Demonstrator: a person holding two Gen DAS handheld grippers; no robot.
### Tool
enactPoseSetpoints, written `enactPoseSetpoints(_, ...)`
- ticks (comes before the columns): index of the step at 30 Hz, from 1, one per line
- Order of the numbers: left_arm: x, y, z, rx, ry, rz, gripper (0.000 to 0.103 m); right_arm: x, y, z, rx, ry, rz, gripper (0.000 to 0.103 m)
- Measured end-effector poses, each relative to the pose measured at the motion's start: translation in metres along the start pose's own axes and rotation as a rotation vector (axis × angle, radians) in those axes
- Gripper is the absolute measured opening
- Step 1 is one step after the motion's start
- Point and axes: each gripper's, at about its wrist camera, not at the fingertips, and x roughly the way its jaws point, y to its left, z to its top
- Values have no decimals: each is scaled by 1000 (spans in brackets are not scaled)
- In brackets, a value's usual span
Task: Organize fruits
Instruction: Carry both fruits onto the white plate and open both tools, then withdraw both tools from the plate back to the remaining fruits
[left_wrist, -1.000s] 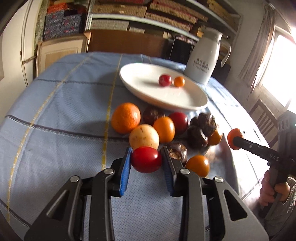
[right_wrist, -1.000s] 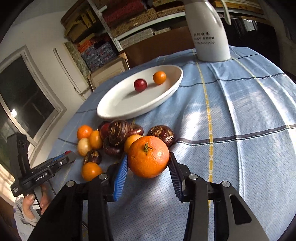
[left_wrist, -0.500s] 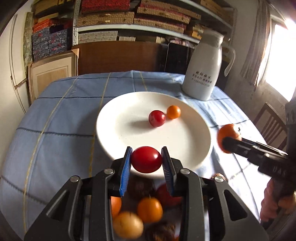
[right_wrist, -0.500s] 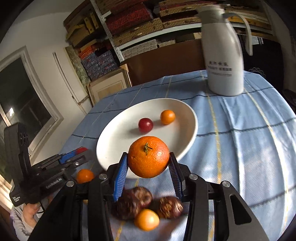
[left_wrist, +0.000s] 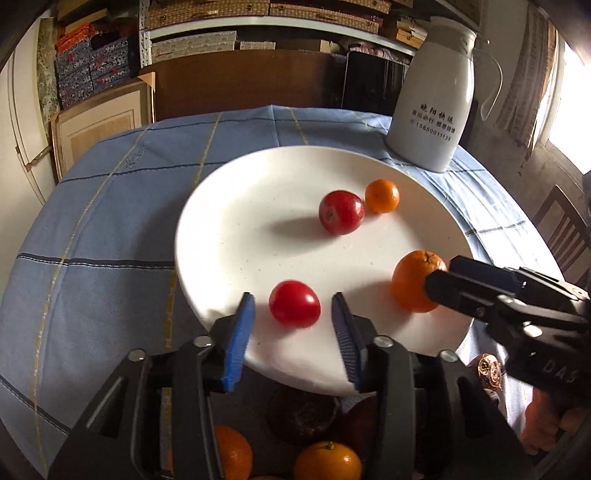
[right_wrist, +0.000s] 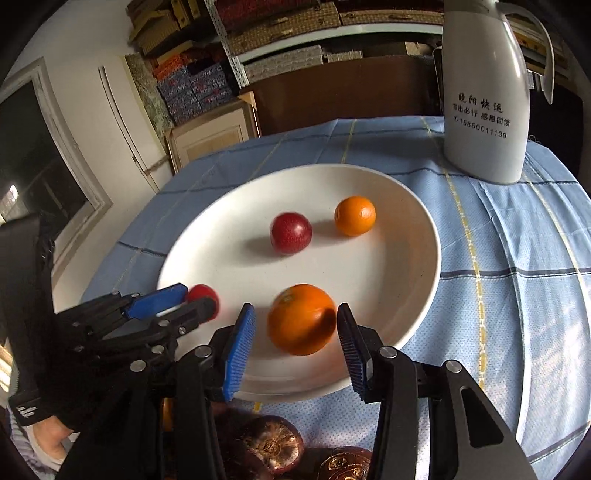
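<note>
Blue checked cloth (left_wrist: 110, 236) covers the round table, with a white plate (left_wrist: 236, 236) at mid-frame and a white jug (left_wrist: 436, 99) at upper right. Shelves of boxes (left_wrist: 207, 11) fill the top. Both grippers are spread: the left gripper (left_wrist: 291, 325) flanks a red tomato (left_wrist: 294, 303) on the plate; the right gripper (right_wrist: 295, 332) flanks a large orange (right_wrist: 301, 319) there. Brown fruits (right_wrist: 269, 443) sit at the bottom edge.

Plenty of bare white plate (left_wrist: 229, 236) on its left half. The jug (left_wrist: 432, 99) blocks the far right corner, and leftover fruit (left_wrist: 327, 461) crowds the near rim.
</note>
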Motion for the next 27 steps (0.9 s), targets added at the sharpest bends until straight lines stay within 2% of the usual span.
enactPoseSetpoints(2, -9, 2, -1, -10, -23, 3, 52, -19, 1, 0, -5, -55, -5, 47)
enactPoseSetpoints(4, -26, 9, -6, -32, -60, 4, 58, -40, 1, -3, -10, -118, -9, 56)
enactPoseSetpoints(7, -51, 24, -20, -82, -119, 24, 73, -69, -3, -17, -2, -196, -14, 63)
enactPoseSetpoints(9, -64, 35, -37, -122, -140, 37, 79, -78, -8, -35, 15, -210, -25, 64)
enactPoseSetpoints(10, -68, 39, -47, -136, -141, 48, 81, -79, -9, -43, 21, -203, -36, 65)
enactPoseSetpoints(12, -76, 46, -65, -160, -134, 89, 89, -81, -12, -57, 33, -174, -46, 66)
enactPoseSetpoints(15, -87, 52, -91, -187, -129, 136, 92, -88, -8, -81, 26, -156, -31, 72)
enactPoseSetpoints(18, -95, 55, -107, -220, -113, 116, 98, -89, 5, -95, -30, -152, -51, 73)
enactPoseSetpoints(23, -99, 63, -119, -286, -91, 94, 98, -101, 19, -105, -89, -193, -42, 73)
enactPoseSetpoints(27, -96, 72, -124, -342, -65, 79, 98, -99, 21, -106, -95, -178, -35, 73)
